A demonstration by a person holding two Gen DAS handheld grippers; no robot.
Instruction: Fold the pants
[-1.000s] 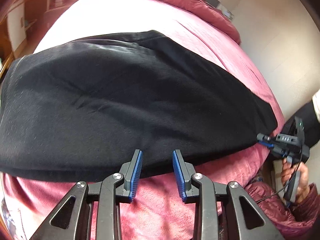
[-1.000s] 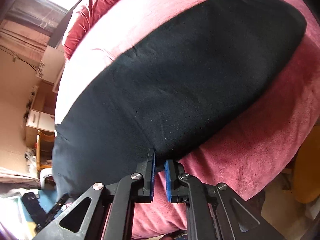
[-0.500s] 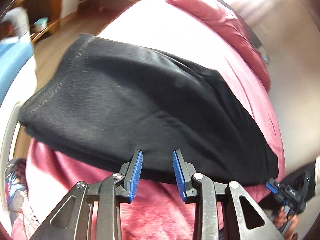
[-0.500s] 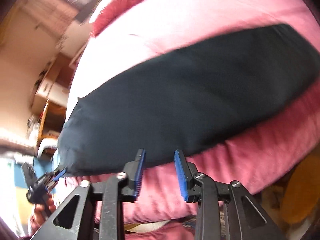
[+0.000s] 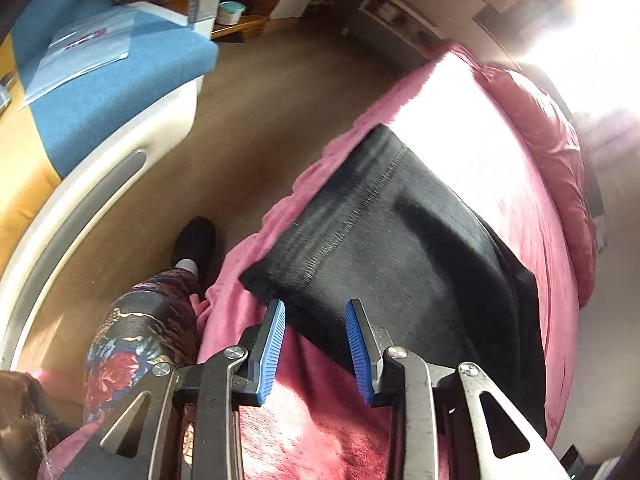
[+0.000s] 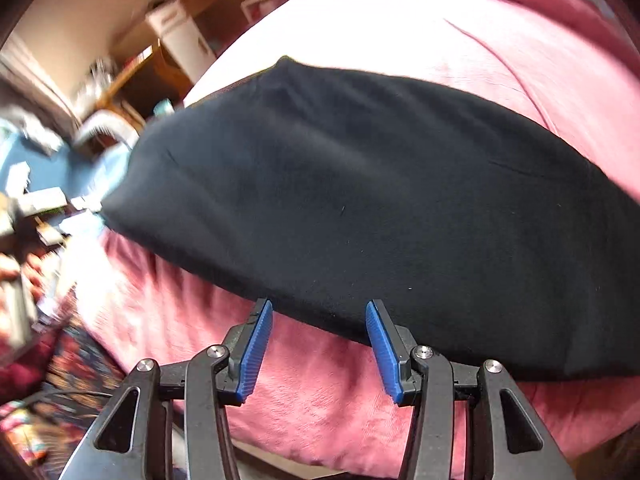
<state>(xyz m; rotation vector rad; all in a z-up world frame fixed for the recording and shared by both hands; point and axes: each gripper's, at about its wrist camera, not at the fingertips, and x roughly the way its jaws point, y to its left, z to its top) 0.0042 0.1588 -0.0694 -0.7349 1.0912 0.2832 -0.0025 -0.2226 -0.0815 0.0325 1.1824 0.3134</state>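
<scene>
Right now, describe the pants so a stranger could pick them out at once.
Find the bed with the pink blanket. The pants lie flat across it near its front edge, ahead of both open grippers. They are the only black thing on the pink.

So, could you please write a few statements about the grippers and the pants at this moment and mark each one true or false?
1. The left gripper is open. True.
2. The right gripper is clamped on the black pants. False: its jaws are spread apart and hold nothing.
3. The pants lie on a pink blanket. True.
4. The pants are blue denim. False: they are plain black fabric.
5. The left gripper faces a stitched band at one end of the pants. True.
</scene>
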